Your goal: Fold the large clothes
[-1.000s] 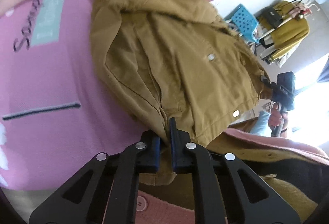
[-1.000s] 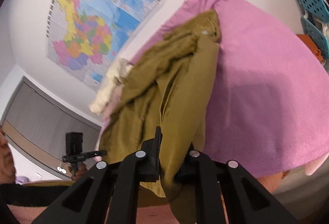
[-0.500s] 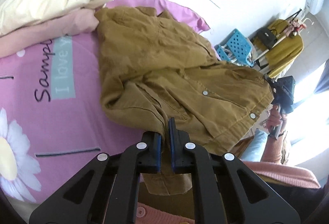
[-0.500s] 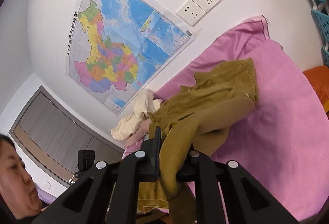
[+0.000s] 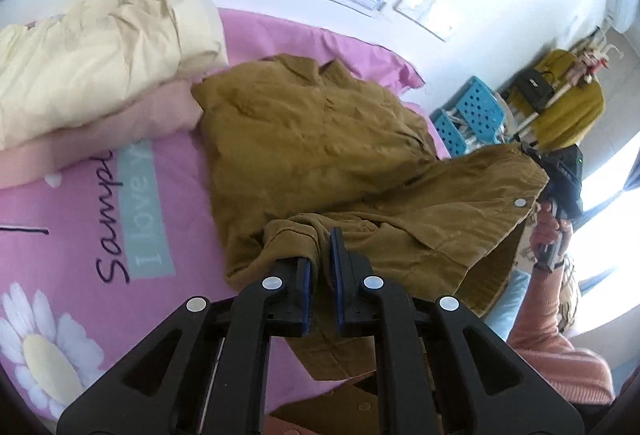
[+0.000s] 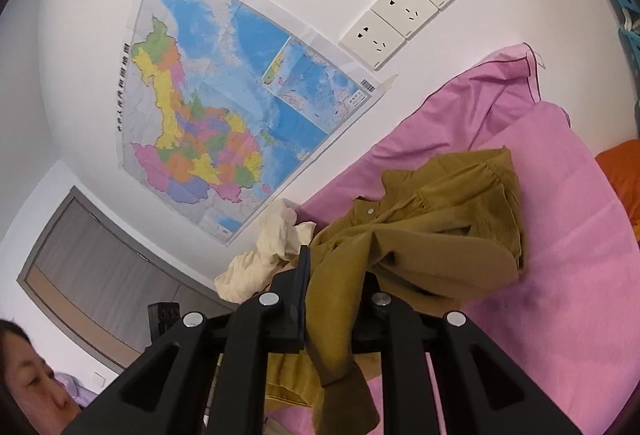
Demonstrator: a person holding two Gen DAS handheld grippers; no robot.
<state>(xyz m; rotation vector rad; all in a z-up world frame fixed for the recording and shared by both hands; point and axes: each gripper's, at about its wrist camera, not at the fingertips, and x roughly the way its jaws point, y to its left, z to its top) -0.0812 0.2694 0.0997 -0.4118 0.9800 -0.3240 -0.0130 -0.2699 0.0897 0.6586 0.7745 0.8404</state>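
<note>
Bed cover [image 5: 80, 219], pink, printed with lettering and a daisy: lying below and ahead of both tongs, carrying everything else.

Jacket [image 5: 320, 139], mustard-brown, snap-buttoned: lying ahead of the tongs with its collar end resting on the cover, far from the grips, and its near edge being held up off the bed. Its long axis is running away from the tongs toward the wall; the lifted edge is stretching crosswise between the two grips. Neither hand is judged nearer; the coming fold is turning on carrying that edge forward toward the collar.

Cream bedding [image 5: 100, 47] over a pale pink bundle [image 5: 120, 131]: sitting beyond the left gripper, touching the jacket's far-left corner, likely crowding the landing area.

Wall map [image 6: 224, 115] and sockets [image 6: 404, 7]: hanging beyond the bed.

Left gripper [image 5: 320, 267]: nearly closed, pinching a bunched fold of the jacket's edge.

Right gripper [image 6: 332, 291]: clamping a thicker hanging fold, cloth filling its gap and draping below.
</note>
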